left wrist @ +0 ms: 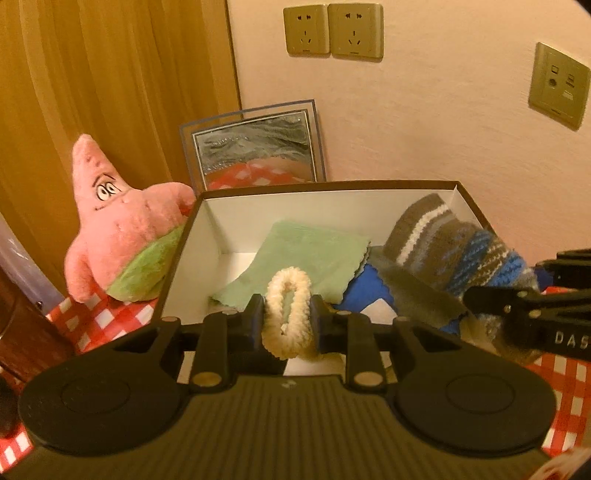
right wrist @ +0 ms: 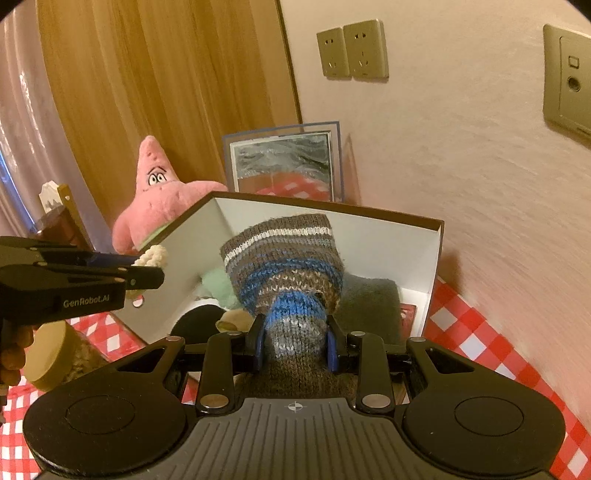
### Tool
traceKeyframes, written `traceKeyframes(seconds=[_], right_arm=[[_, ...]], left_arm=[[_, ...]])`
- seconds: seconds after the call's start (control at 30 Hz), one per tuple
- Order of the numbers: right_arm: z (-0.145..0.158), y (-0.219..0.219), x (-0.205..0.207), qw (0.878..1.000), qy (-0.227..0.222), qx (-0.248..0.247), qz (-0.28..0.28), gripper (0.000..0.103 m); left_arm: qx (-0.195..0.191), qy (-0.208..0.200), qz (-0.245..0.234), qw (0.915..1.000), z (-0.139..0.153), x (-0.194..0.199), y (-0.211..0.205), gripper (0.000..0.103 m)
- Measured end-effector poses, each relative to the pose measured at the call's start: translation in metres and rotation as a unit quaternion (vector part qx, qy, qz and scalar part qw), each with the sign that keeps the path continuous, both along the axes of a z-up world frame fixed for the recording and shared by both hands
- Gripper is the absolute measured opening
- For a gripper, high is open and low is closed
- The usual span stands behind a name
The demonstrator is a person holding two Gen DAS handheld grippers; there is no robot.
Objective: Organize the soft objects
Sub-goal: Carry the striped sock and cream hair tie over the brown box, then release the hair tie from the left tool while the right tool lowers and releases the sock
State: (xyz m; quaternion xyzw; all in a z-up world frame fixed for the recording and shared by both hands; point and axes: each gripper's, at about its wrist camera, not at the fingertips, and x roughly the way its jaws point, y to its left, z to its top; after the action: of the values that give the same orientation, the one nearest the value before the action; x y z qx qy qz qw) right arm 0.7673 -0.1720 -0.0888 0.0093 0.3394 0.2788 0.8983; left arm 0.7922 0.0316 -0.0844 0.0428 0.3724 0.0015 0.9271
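The left gripper (left wrist: 288, 319) holds a cream fluffy scrunchie (left wrist: 289, 314) upright between its 2 pads; the jaws are clamped on it, close together. The scrunchie hangs over the near edge of the box (left wrist: 184, 254). In the right view this same gripper (right wrist: 147, 271) comes in from the left, with the scrunchie (right wrist: 152, 255) at its tip, beside the box's left wall.

The right gripper (right wrist: 295, 341) is clamped on a striped knit hat (right wrist: 284, 258), grey-brown with blue and white bands. The pads squeeze the hat's narrow end, and its wide end points forward over the box (right wrist: 432, 258).

Inside the box lies a green cloth (left wrist: 310, 254), and beside it something blue (left wrist: 365, 291). From the right camera a grey soft thing (right wrist: 373, 299) is seen under the hat, against the box's right wall.

The box stands on a red-and-white checked tablecloth (right wrist: 472, 332). Left of the box sits a pink star plush (left wrist: 122, 229) with green shorts, touching the box's left wall. A cylinder with a tan lid (right wrist: 48, 354) lies near the left gripper.

Behind the box a framed picture (left wrist: 255, 147) leans on the wall. Higher on the wall are 2 sockets (left wrist: 332, 29).
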Motion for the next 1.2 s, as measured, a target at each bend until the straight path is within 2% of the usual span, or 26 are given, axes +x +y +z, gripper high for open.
traceKeyframes(seconds=[0.2, 0.33, 0.43, 0.47, 0.7, 0.77, 1.2], right_arm=[[-0.008, -0.003, 0.011, 1.0, 0.004, -0.004, -0.004, 0.031], [-0.01, -0.006, 0.016, 1.0, 0.006, 0.001, -0.007, 0.031], [-0.011, -0.007, 0.017, 1.0, 0.007, 0.001, -0.006, 0.031], [-0.011, -0.007, 0.018, 1.0, 0.008, 0.001, -0.005, 0.031], [-0.013, -0.005, 0.021, 1.0, 0.01, 0.003, -0.001, 0.031], [-0.013, -0.003, 0.022, 1.0, 0.01, 0.003, 0.001, 0.031], [-0.014, 0.006, 0.026, 1.0, 0.014, -0.005, -0.006, 0.031]], left_arm=[[-0.008, 0.004, 0.004, 1.0, -0.007, 0.019, -0.002, 0.029], [-0.018, 0.009, 0.006, 0.9998, -0.011, 0.026, 0.001, 0.042], [-0.011, 0.017, 0.011, 0.9997, -0.014, 0.028, 0.002, 0.055], [-0.009, 0.018, 0.013, 0.9997, -0.015, 0.028, 0.002, 0.056], [-0.007, 0.029, 0.019, 0.9994, -0.018, 0.03, 0.01, 0.057], [-0.009, 0.031, 0.023, 0.9992, -0.018, 0.03, 0.013, 0.061], [-0.011, 0.031, 0.032, 0.999, -0.013, 0.023, 0.024, 0.061]])
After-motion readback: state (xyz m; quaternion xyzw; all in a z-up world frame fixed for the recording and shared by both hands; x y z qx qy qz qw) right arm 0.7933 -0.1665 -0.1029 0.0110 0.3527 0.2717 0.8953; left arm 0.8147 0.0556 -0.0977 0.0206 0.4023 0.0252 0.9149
